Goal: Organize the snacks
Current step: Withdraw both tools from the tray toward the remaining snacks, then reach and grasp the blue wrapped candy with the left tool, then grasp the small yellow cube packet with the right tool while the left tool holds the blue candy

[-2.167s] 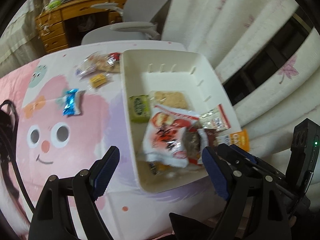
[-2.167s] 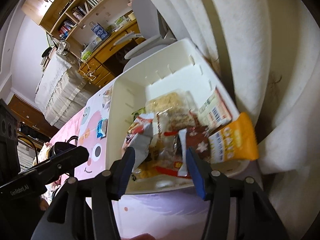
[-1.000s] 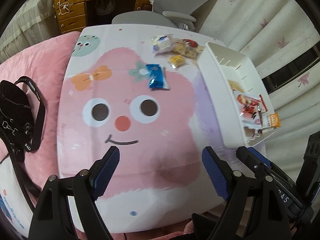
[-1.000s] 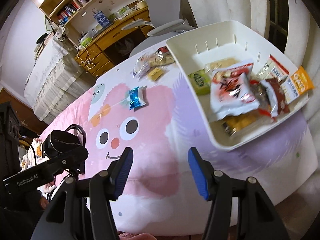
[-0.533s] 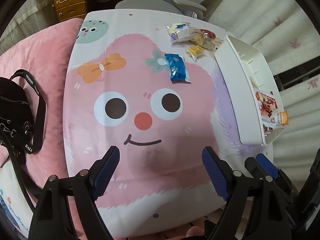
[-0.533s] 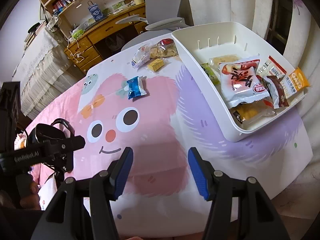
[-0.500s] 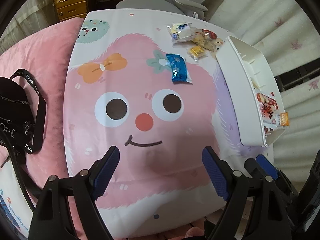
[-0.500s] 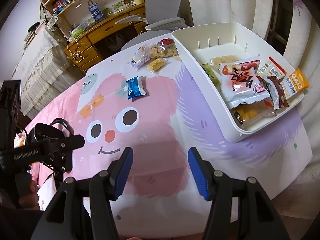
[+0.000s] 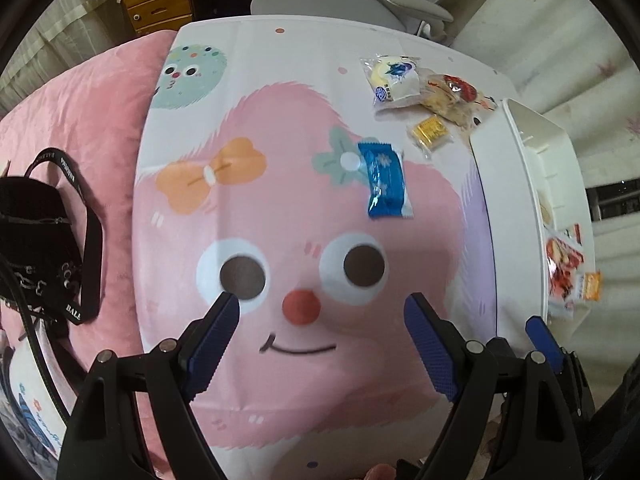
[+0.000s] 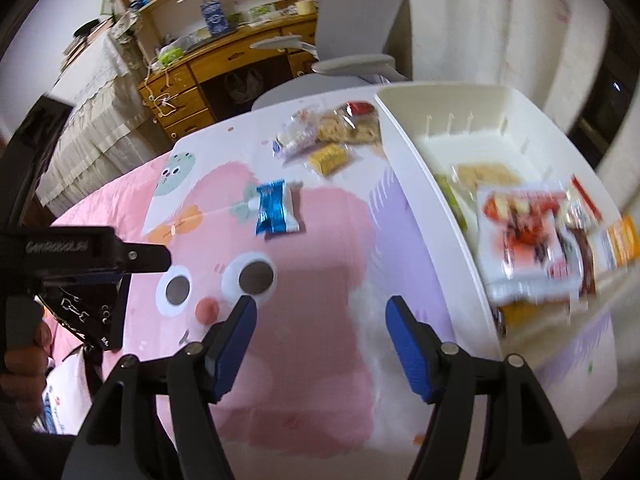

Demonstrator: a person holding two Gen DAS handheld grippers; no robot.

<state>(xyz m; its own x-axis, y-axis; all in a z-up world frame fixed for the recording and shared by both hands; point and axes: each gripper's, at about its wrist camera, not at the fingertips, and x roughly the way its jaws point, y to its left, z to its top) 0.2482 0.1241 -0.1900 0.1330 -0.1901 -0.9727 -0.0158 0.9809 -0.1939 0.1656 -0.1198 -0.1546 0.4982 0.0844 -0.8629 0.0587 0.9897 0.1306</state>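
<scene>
Left wrist view: the left tool [image 9: 322,312] hung wide open and empty over the bench's cartoon-face cloth [image 9: 280,208]. A blue snack packet [image 9: 384,184] lay flat on the cloth beyond it; a clear bun packet [image 9: 394,78], a cracker bag [image 9: 456,96] and a small yellow packet [image 9: 430,132] sat near the white bin [image 9: 516,216] at right.

Right wrist view: the right tool [image 10: 320,312] was opening, nothing between its pads. The blue snack packet [image 10: 274,208] lay ahead. The white bin [image 10: 432,200] held several packets, a red-and-white bag [image 10: 524,232] on top.

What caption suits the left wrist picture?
Open left gripper above cartoon tablecloth; blue snack packet ahead, white bin beside.
</scene>
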